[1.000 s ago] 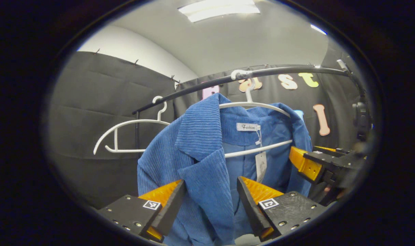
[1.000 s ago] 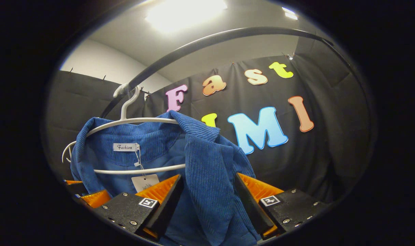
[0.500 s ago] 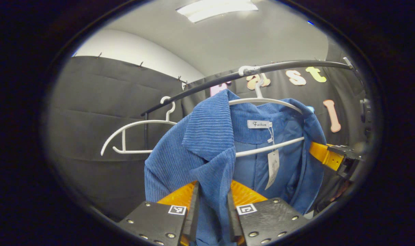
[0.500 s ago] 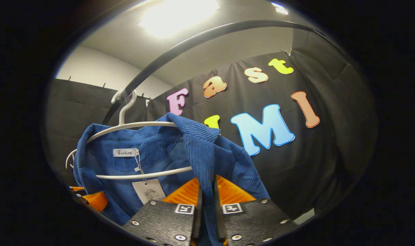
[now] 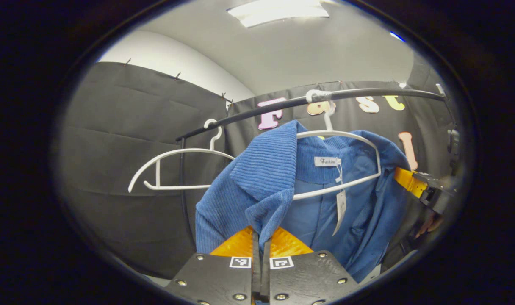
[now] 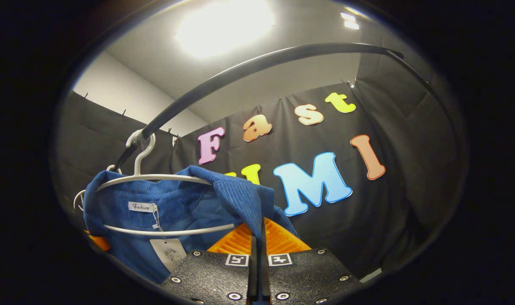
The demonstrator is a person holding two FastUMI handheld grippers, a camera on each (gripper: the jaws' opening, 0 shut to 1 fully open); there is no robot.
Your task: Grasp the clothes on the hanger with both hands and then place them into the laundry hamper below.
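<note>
Both jaws closed since earlier, left gripper [image 5: 260, 250], right gripper [image 6: 258, 245] apparently pinching jacket [image 5: 261, 178] lapels

Black cloth walls [image 5: 126, 114] beneath a grey ceiling [image 5: 300, 51] with a bright light panel [image 6: 225, 25].

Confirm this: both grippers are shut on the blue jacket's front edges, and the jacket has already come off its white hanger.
Not quite. Both grippers are shut on the jacket: left gripper, right gripper. But the jacket is not off its hanger. The left gripper view shows the collar draped over the white hanger, which hooks on the rail.
</note>
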